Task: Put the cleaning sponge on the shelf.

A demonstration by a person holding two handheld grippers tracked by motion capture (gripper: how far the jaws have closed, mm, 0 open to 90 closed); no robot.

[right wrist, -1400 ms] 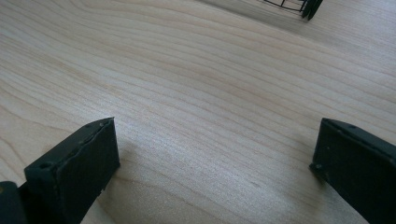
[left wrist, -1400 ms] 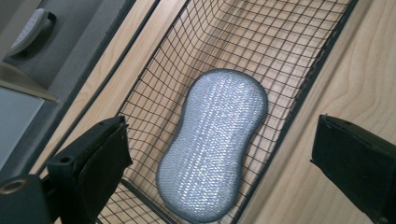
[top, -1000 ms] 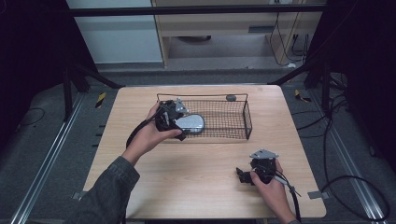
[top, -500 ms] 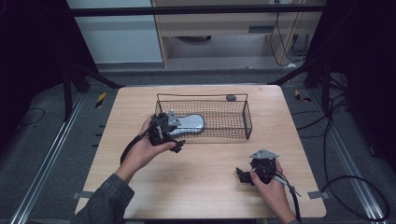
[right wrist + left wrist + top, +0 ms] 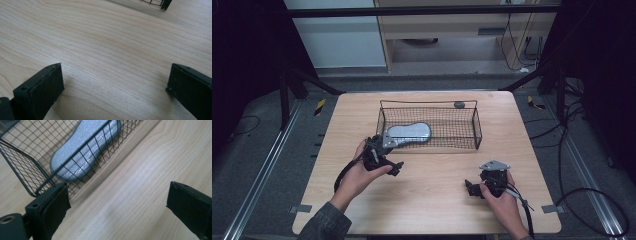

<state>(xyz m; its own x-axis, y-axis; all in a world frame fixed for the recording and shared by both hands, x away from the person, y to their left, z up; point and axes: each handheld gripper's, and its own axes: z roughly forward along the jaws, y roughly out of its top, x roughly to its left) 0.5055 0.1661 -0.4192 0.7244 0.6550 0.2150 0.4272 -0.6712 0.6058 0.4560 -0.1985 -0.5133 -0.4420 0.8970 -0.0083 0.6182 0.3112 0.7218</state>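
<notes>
**Grey pad sits in the wire basket, both grippers empty**

Black wire basket [image 5: 477, 131] stands on the wooden table [image 5: 432, 200]. The grey pad [image 5: 408, 133] lies inside it, near its left end. The left gripper [image 5: 398, 169] is just outside the near wall, jaws wide apart, holding nothing. The right gripper [image 5: 470, 188] is well apart from the basket, jaws also wide and empty. A jaw might bump the wires and push the basket, because the left gripper is so close

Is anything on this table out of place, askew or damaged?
Nothing looks damaged or spilled. The grey insole lies flat in the wire basket, at its left end. A small dark object sits alone behind the basket; I cannot tell what it is.
</notes>
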